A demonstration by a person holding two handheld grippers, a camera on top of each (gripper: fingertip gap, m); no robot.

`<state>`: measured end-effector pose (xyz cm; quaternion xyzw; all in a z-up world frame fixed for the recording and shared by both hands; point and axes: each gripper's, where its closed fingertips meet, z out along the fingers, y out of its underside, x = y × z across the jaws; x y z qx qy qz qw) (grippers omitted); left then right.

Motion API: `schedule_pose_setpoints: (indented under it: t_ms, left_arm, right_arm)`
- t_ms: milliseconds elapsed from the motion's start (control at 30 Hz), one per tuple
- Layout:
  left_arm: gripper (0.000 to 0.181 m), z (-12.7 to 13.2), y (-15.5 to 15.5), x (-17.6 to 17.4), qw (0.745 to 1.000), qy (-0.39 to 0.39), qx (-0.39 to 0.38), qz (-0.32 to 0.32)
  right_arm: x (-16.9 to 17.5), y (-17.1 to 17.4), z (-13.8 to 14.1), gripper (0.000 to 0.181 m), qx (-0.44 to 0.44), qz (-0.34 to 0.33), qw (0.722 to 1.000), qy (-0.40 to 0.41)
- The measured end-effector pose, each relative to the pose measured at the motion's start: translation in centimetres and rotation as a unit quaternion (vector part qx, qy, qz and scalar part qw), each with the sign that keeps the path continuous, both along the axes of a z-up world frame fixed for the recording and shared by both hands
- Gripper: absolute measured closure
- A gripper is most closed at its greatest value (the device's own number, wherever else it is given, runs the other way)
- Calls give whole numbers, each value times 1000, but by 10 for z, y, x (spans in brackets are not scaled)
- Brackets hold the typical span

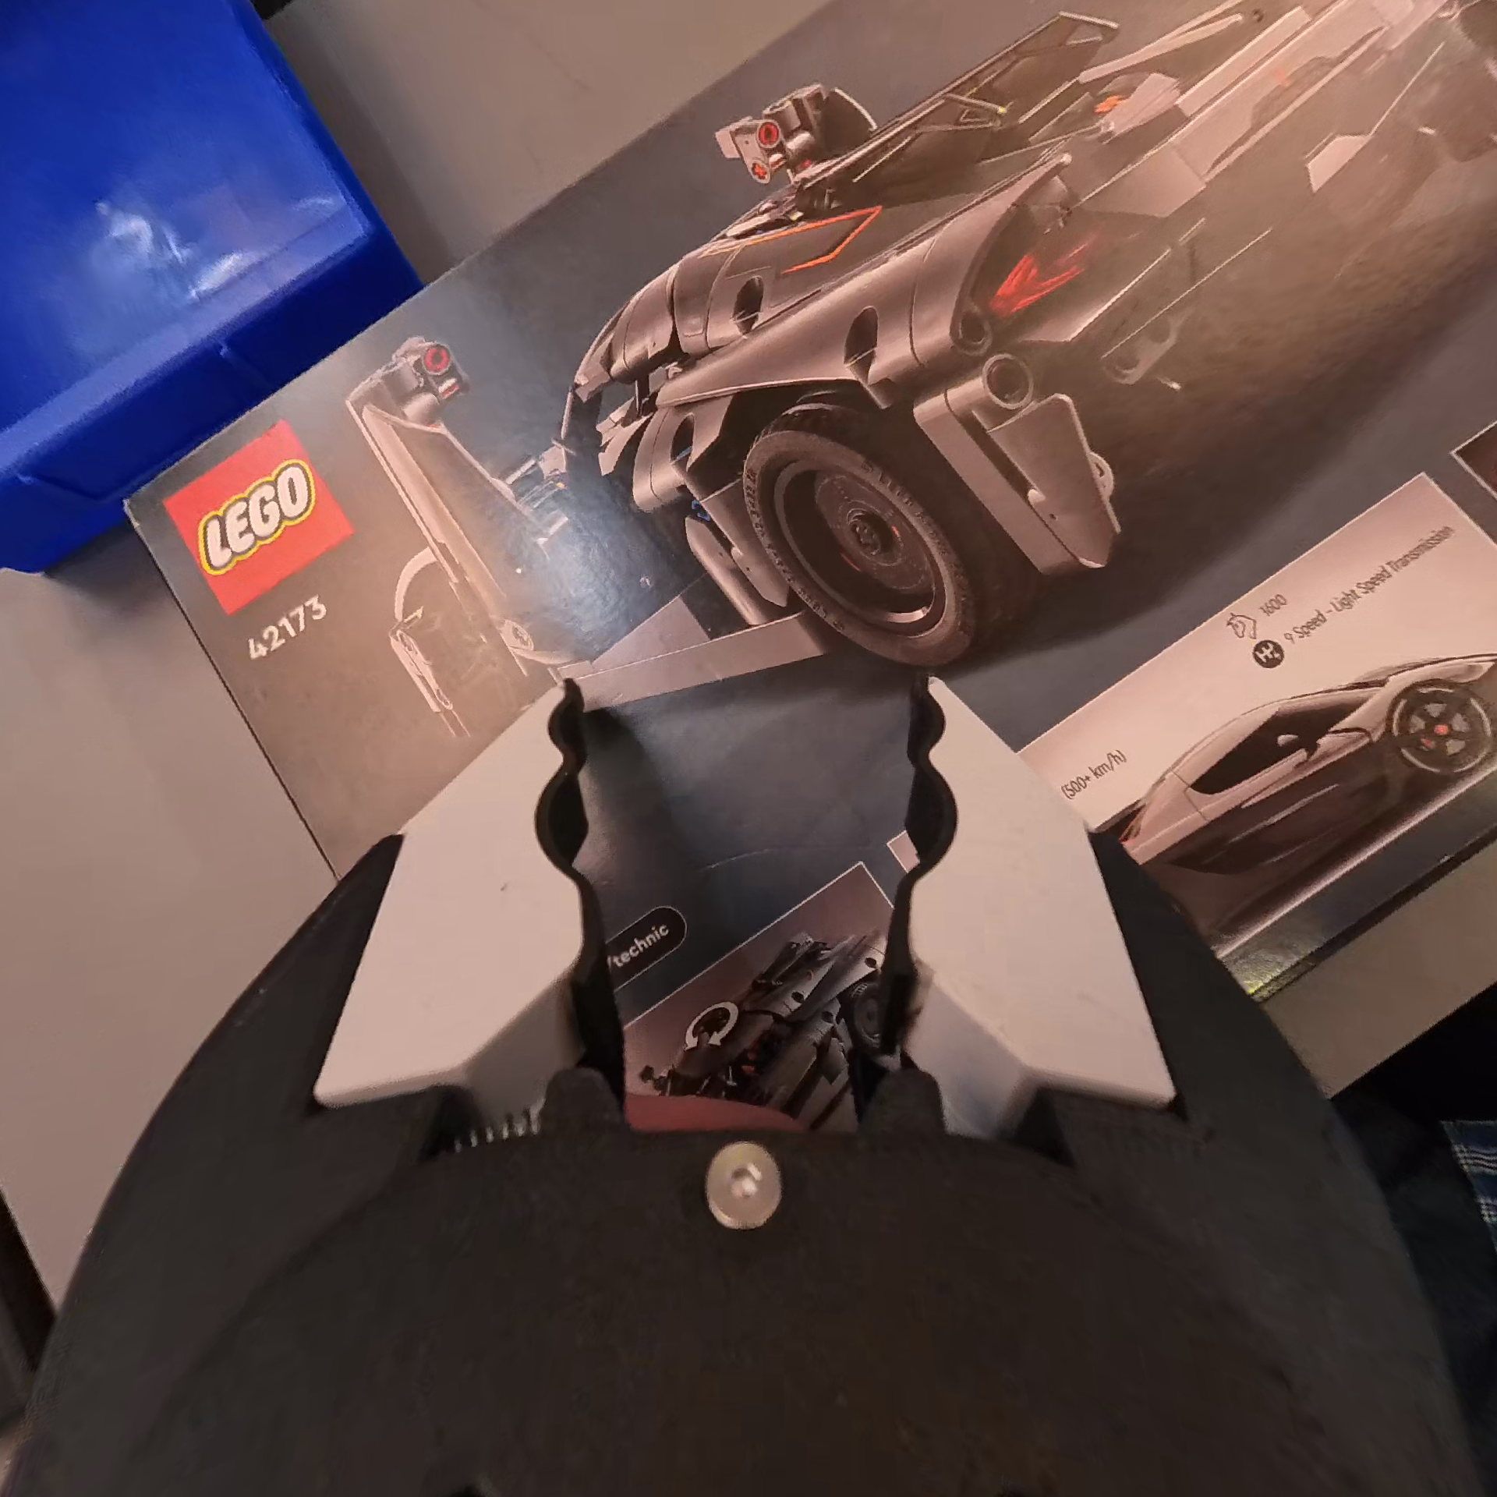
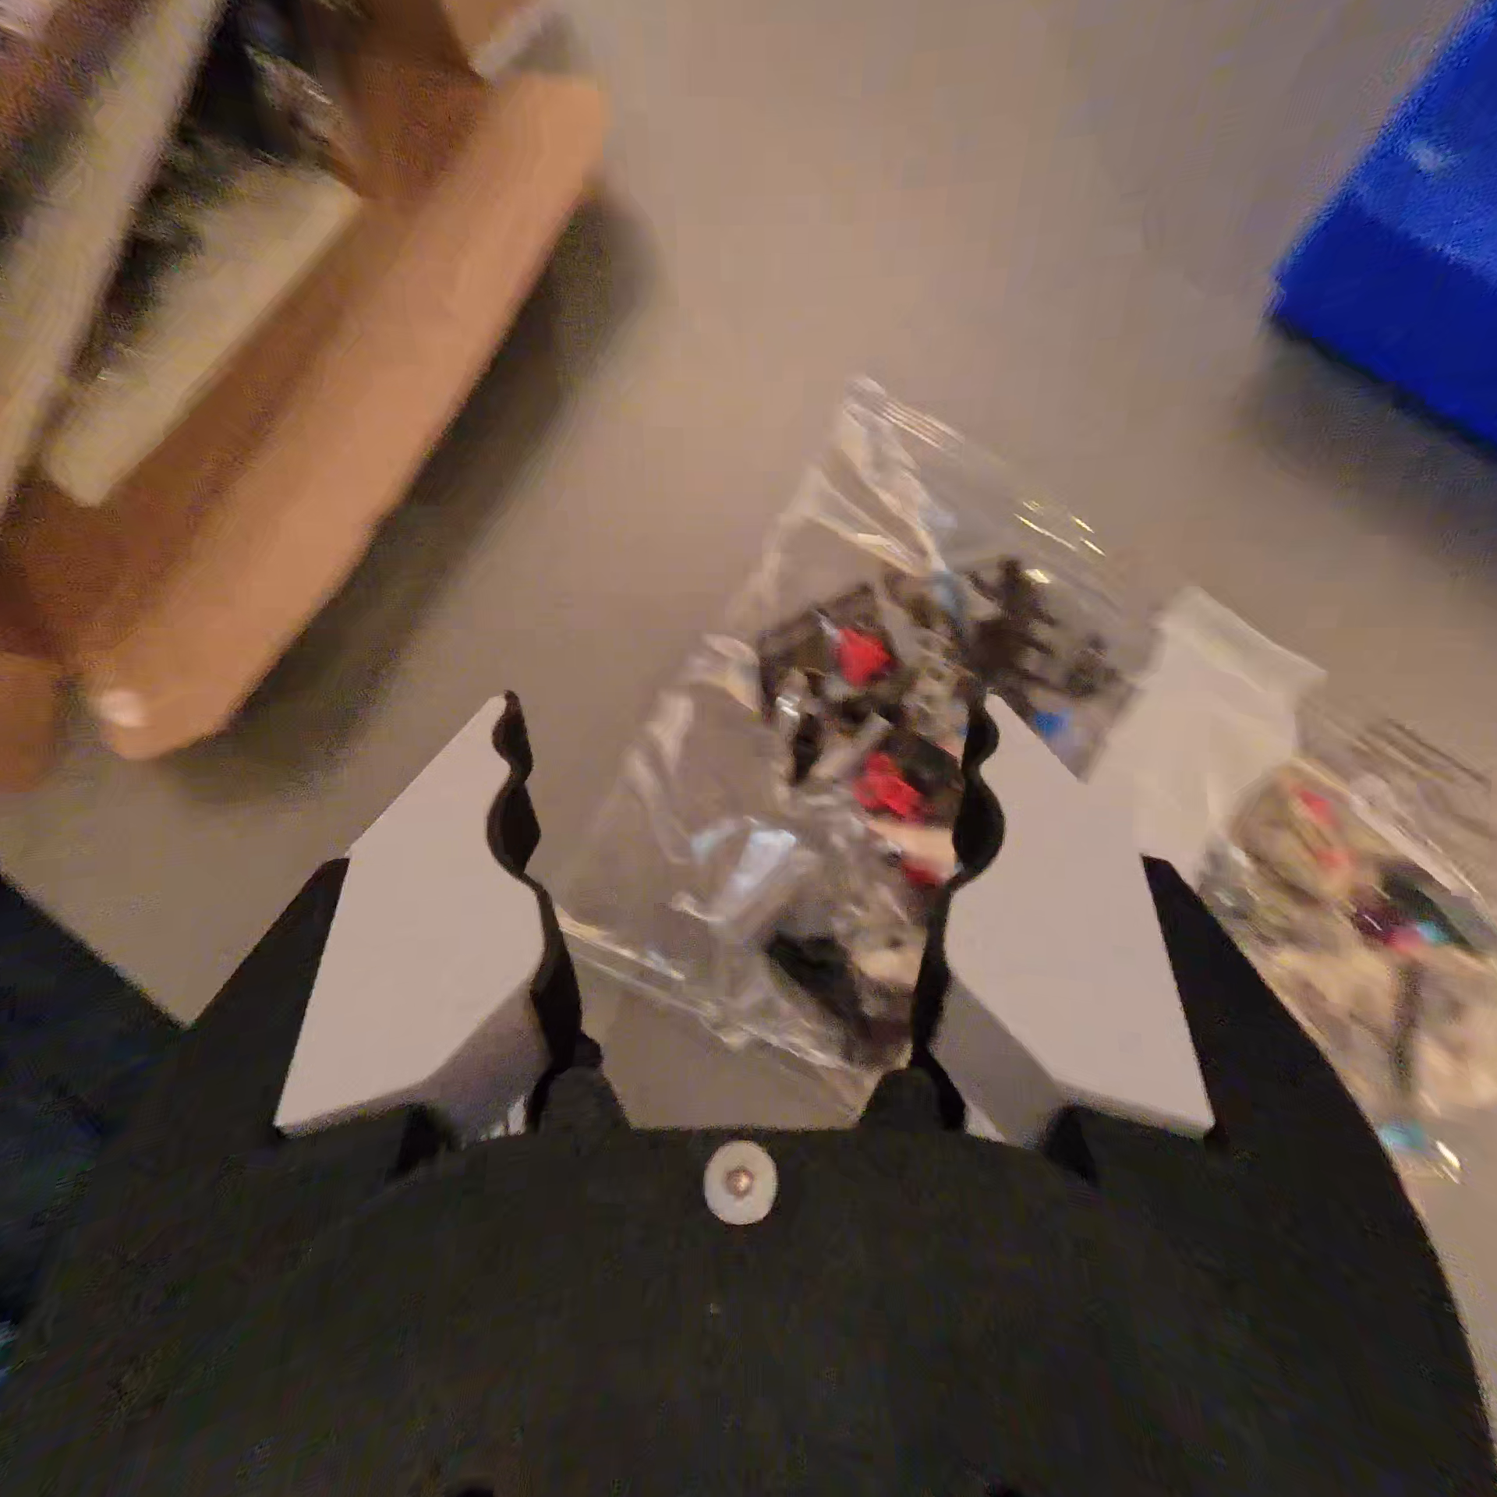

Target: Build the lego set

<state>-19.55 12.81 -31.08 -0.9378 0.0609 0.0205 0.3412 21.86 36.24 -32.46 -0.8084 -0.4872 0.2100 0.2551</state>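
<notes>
In the left wrist view, the set's box lid or booklet [image 1: 810, 454], printed with a dark grey car, lies flat on the grey table. My left gripper [image 1: 745, 697] hovers over its lower part, jaws open and empty. In the blurred right wrist view, a clear bag [image 2: 915, 697] of black, red and grey pieces lies on the table. My right gripper [image 2: 745, 713] is open above it, with the bag's lower part showing between the fingers. A second clear bag [image 2: 1361, 883] of pieces lies to the right.
A blue plastic bin [image 1: 154, 243] stands at the upper left of the left wrist view, and a blue bin [image 2: 1409, 243] shows at the upper right of the right wrist view. An open brown cardboard box [image 2: 267, 364] with contents sits at the upper left.
</notes>
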Motion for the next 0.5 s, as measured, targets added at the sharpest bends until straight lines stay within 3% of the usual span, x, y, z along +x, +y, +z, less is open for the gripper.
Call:
schedule_pose_setpoints:
  t_ms: [67, 200, 400, 500]
  left_arm:
    - [103, 0, 0, 0, 1000, 6, -6, -1]
    - [104, 0, 0, 1, 1000, 5, -12, 1]
    - [106, -2, -1, 2, 1000, -16, -5, 5]
    - [106, -2, -1, 2, 1000, -20, -2, 5]
  right_arm:
    - [-47, -37, 19, 97, -35, 62, 995, 70]
    - [-122, -83, 35, 114, -97, 116, 978, 144]
    - [-185, -58, 14, 139, -88, 103, 984, 117]
    - [-203, -39, -5, 140, -71, 109, 988, 81]
